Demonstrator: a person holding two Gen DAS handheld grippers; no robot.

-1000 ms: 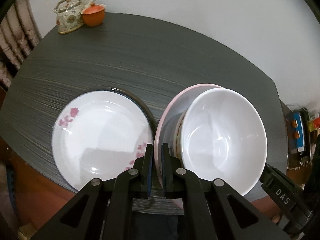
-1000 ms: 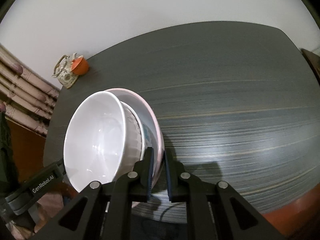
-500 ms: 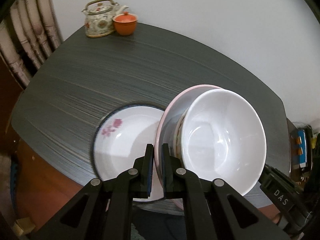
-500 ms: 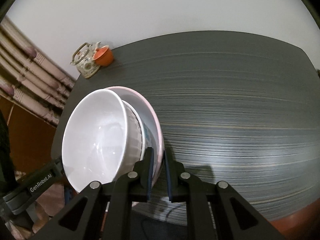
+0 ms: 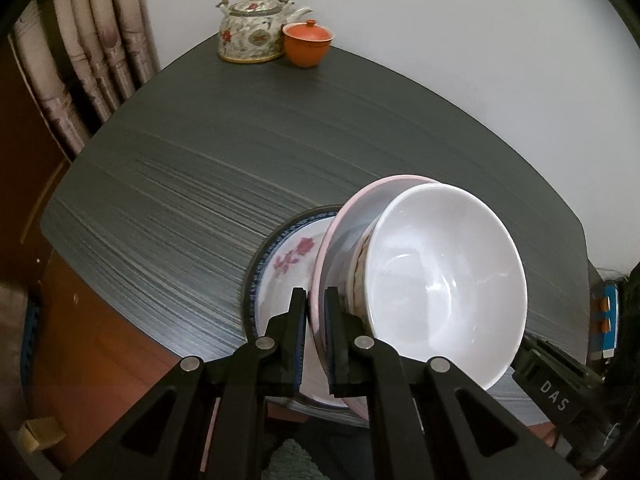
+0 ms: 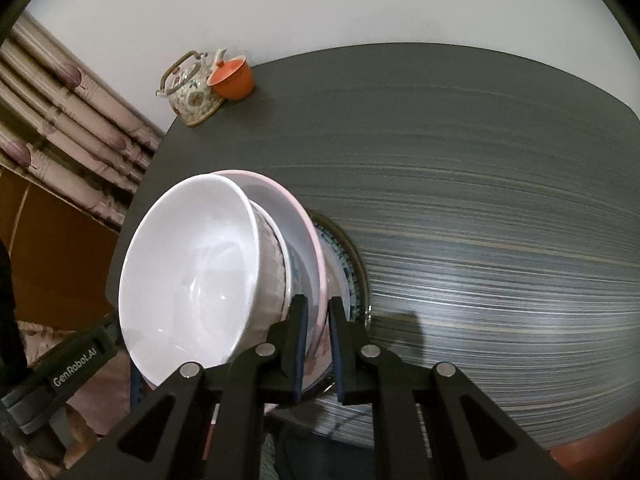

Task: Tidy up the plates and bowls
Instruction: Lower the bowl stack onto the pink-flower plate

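Note:
Both grippers hold one pink-rimmed plate point(image 5: 340, 232) by opposite edges. My left gripper point(image 5: 316, 316) is shut on its left rim. My right gripper point(image 6: 318, 320) is shut on its right rim point(image 6: 312, 240). On the plate sits a patterned bowl point(image 5: 358, 264) with a white bowl point(image 5: 440, 280) nested in it; the white bowl also shows in the right wrist view point(image 6: 192, 272). The stack hangs over a white plate with red flowers point(image 5: 288, 260) that lies on a blue-rimmed plate point(image 5: 256, 280) on the dark table point(image 5: 220, 168). Whether the stack touches it is hidden.
A floral teapot point(image 5: 252, 28) and an orange lidded cup point(image 5: 307, 44) stand at the table's far left corner. Curtains point(image 5: 80, 48) hang to the left. The table's near edge point(image 5: 160, 336) runs close under the plates.
Both grippers have carried the pink plate and its bowls to the left, from beside the flowered plate to over it. The grips have not changed.

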